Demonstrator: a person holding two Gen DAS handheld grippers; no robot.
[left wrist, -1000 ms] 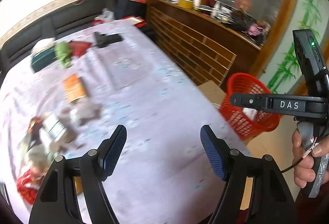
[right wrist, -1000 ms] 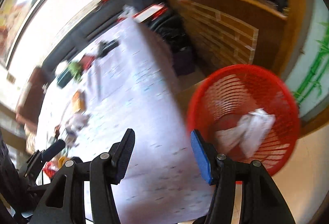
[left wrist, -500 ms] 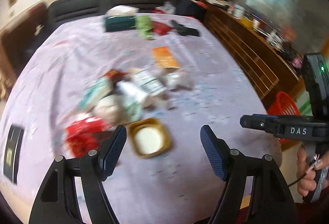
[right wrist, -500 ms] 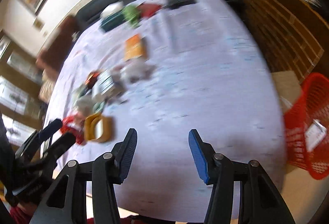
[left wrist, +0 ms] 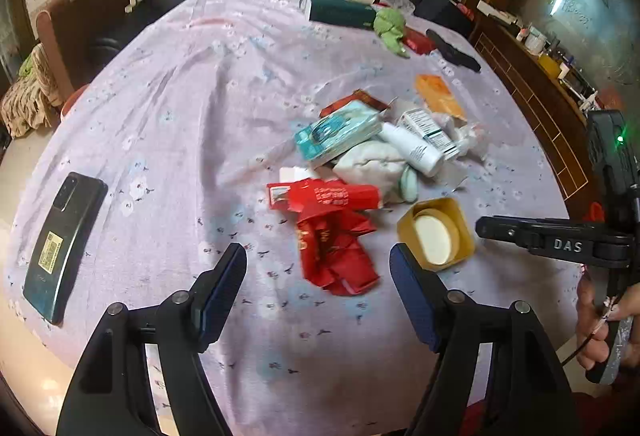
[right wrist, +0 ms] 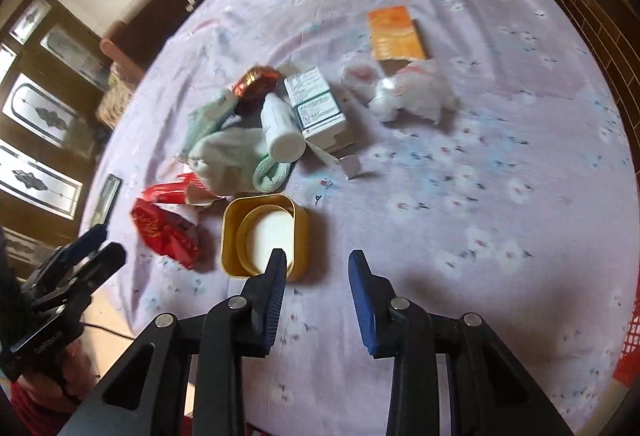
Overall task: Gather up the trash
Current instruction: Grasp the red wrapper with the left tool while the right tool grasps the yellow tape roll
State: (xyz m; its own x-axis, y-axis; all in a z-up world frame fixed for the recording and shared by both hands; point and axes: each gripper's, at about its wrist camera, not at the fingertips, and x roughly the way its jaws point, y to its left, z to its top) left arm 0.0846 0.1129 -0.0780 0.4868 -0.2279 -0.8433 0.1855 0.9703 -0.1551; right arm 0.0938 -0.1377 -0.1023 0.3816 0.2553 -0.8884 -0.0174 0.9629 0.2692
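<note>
left wrist view: left hand-held gripper has jaws wide, nothing between the pads, hanging over the near edge of the lilac flower-print tabletop.
under it: crumpled red foil wrapper sits in the gap between the fingers, not touched.
trash pile: teal blister pack, white plastic bottle, white printed carton, pale cloth bundle, all touching or overlapping mid-table; orange flat box just behind.
gold tin: square gold tin with white insert just right of the wrapper, near the right finger.
not trash, I'd say: dark smartphone well apart at the left edge.
change: a second ago this camera faced the red mesh basket and bare cloth; now it faces the pile. Basket is out of this view.
right wrist view: right hand-held gripper has jaws narrow and closing, nothing between them; the left pad overlaps the gold tin's near rim in the picture, contact unclear.
also there: crumpled white plastic bag apart from the pile; a sliver of the red basket at the right edge.
change: basket filled this view a second ago, now it's the pile.
meaning: both hands are back from the basket for the next pick; most of the trash is not yet collected. Likely targets: wrapper on the left, tin on the right.
</note>
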